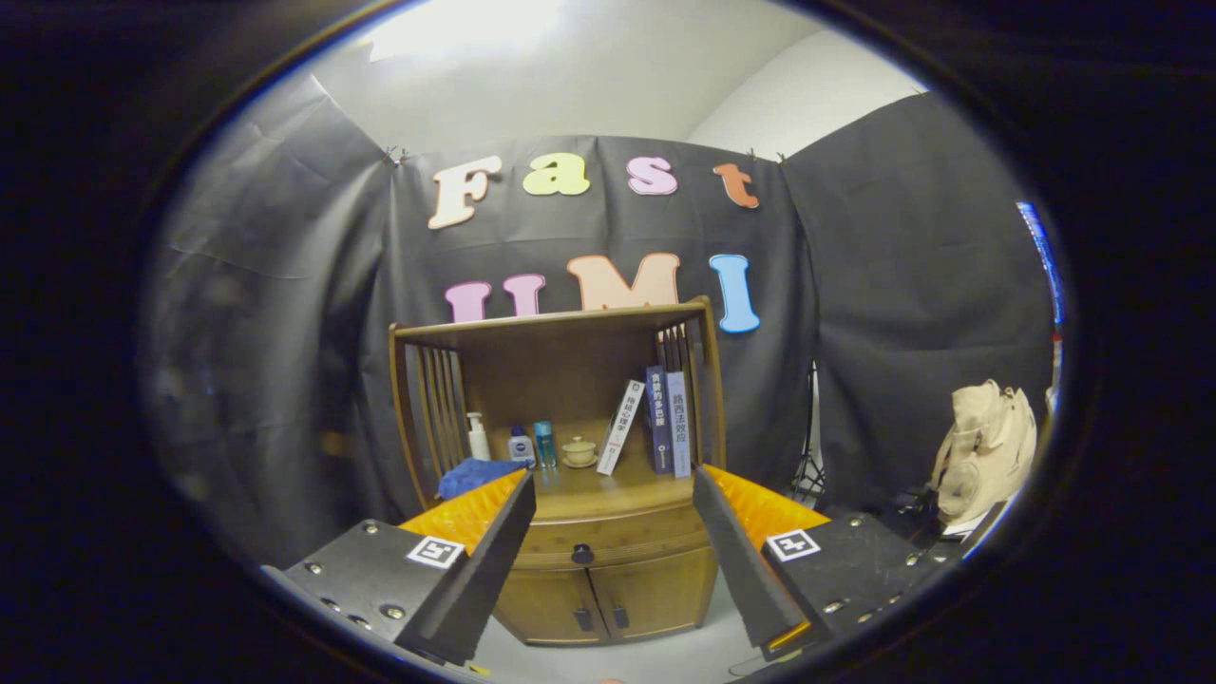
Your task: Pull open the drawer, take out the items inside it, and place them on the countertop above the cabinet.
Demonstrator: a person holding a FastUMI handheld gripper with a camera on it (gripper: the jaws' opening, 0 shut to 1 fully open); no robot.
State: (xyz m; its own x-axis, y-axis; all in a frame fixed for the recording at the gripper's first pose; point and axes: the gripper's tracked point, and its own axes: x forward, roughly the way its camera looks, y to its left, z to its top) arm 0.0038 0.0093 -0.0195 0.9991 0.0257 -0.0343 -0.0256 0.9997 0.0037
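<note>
A wooden cabinet (608,532) stands ahead against the booth wall. Its drawer (617,543) is closed, with a dark round knob (582,554) in the middle of its front. The countertop (608,489) lies above the drawer, under an open hutch shelf. My gripper (613,494) is open, well back from the cabinet, and the knob shows in the gap between the fingers. Nothing is held. What lies inside the drawer is hidden.
On the countertop stand a white pump bottle (478,437), two small bottles (532,445), a little lidded cup on a saucer (579,452), three books (655,423) and a blue cloth (475,475). Two lower doors (608,598) sit below the drawer. A beige bag (983,451) rests off to the right.
</note>
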